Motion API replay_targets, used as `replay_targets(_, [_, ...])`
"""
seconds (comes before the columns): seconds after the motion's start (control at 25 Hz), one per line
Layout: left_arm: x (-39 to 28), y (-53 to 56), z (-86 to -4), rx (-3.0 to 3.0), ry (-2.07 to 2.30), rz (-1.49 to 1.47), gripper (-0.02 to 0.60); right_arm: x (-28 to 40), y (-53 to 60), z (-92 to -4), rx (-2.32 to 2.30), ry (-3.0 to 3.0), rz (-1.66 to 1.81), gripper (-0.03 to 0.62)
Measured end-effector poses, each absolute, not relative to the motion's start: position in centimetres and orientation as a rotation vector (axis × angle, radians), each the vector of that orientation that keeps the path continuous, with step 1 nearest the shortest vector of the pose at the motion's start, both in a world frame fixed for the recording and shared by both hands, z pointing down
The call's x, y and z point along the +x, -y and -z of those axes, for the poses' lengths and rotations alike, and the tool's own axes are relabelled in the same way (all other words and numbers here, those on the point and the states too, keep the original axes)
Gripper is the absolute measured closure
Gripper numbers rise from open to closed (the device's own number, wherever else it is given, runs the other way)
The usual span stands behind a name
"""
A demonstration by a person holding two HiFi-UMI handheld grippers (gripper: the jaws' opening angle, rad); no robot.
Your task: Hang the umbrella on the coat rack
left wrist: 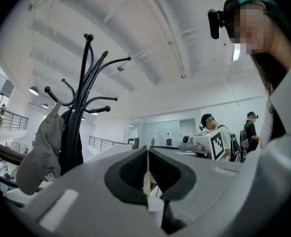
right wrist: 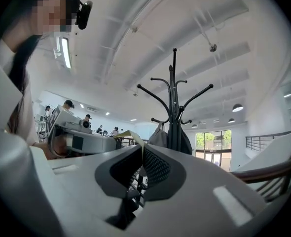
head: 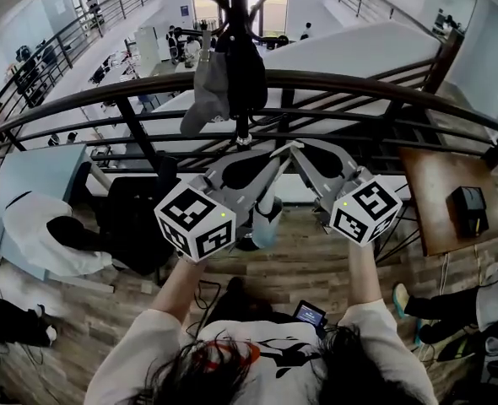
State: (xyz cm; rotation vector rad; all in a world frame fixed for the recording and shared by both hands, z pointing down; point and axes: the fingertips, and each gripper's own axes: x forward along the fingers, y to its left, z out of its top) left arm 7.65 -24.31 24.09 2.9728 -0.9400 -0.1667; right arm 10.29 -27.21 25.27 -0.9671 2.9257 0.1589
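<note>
1. Coat rack (head: 236,24): centre, just before the railing (head: 359,84).
2. Cap (head: 205,91) and garment (head: 249,70): on the rack, cap at left.
3. Left gripper (head: 281,152) and right gripper (head: 298,148): near the rack, tips meeting, each closed on the strap (left wrist: 147,172).
4. Umbrella (head: 266,219): below the tips, between the grippers.
5. Table (head: 426,184): far right, box (head: 468,209) on it.

A grey cap (head: 205,91) hangs against a dark garment (head: 247,76) (both just past the curved railing (head: 359,83)); a black box (head: 468,209) sits on a wooden counter (head: 422,184).
</note>
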Motion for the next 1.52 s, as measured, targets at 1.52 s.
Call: replay_targets(1.52, [6.1,39.9,-12.2,3.185,0.753,0.489,0.581,10.1,43.0,-13.2,-1.128,-2.731,-0.536,0.565])
